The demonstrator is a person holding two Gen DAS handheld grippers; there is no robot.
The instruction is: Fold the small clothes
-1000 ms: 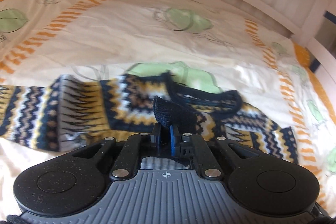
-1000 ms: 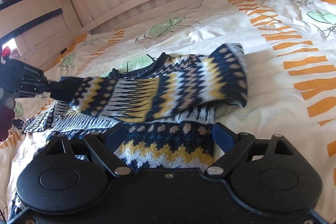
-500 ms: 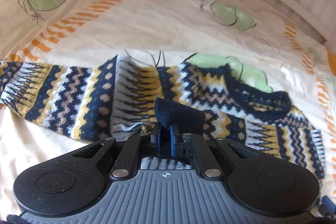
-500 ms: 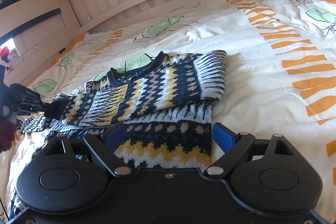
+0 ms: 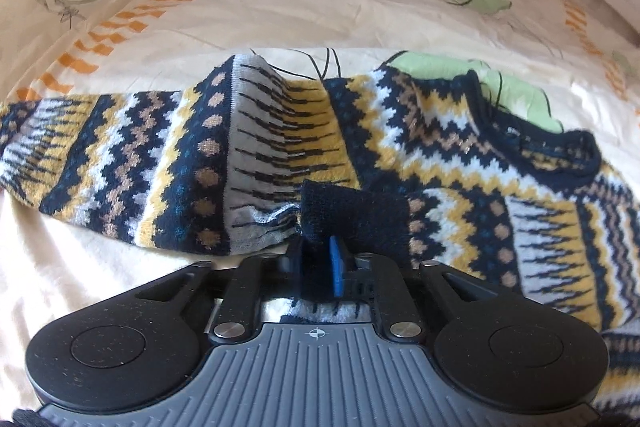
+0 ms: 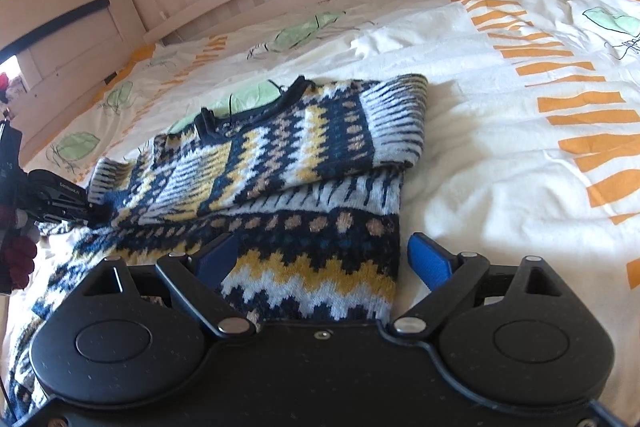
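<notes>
The patterned sweater [image 6: 304, 163] lies spread on the leaf-print duvet [image 6: 500, 131], one sleeve [image 6: 320, 143] folded across its chest. My left gripper [image 5: 316, 255] has the dark cuff [image 5: 352, 215] of that sleeve between its jaws, which are opening; the cuff sits in the gap, and I cannot tell if the pads press on it. My right gripper [image 6: 324, 259] hovers above the sweater's hem [image 6: 320, 291], its blue pads [image 6: 430, 261] spread wide apart and empty.

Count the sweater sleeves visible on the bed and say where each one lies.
2. One sleeve is folded across the sweater's body, its navy cuff between the opening jaws of the left gripper. The other sleeve lies stretched out on the duvet.
</notes>
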